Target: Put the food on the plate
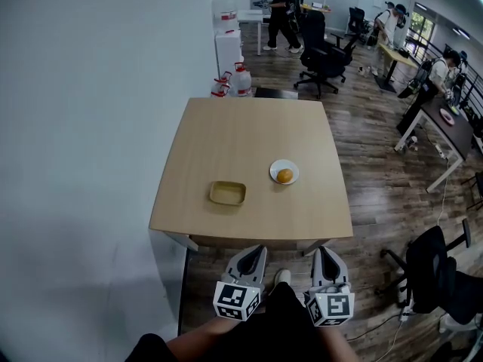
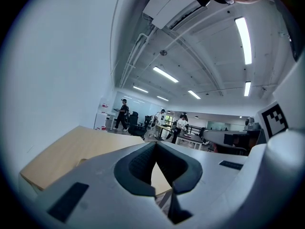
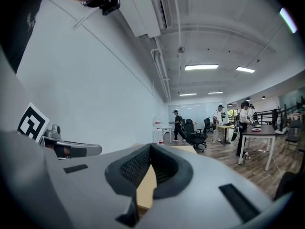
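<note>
- Looking down in the head view, I get the whole table (image 1: 249, 138); only that view shows the plate, the food and the tan dish.
- Food: 1 round orange piece (image 1: 284, 176), lying on the 1 small white plate (image 1: 275, 168), right of the table's middle.
- 1 tan rectangular dish (image 1: 227, 193) sits to the plate's left, apart from it.
- My 2 tongs are side by side, short of the table's near edge: left tongs (image 1: 257, 250) and right tongs (image 1: 323, 252).
- In the left gripper view, my left tongs' jaws meet at the tips with nothing between them. A strip of tabletop shows past them, and the other tongs' marker cube (image 2: 275, 120) is at the right.
- In the right gripper view, my right tongs are likewise closed and hold nothing.
- Only the 2 gripper views show the ceiling lights (image 2: 243, 39).
- In the head view, at least 3 people (image 1: 281, 10) are in the far office.
- 2 red-capped jugs (image 1: 240, 80) stand on the floor beyond the table's far edge.
</note>
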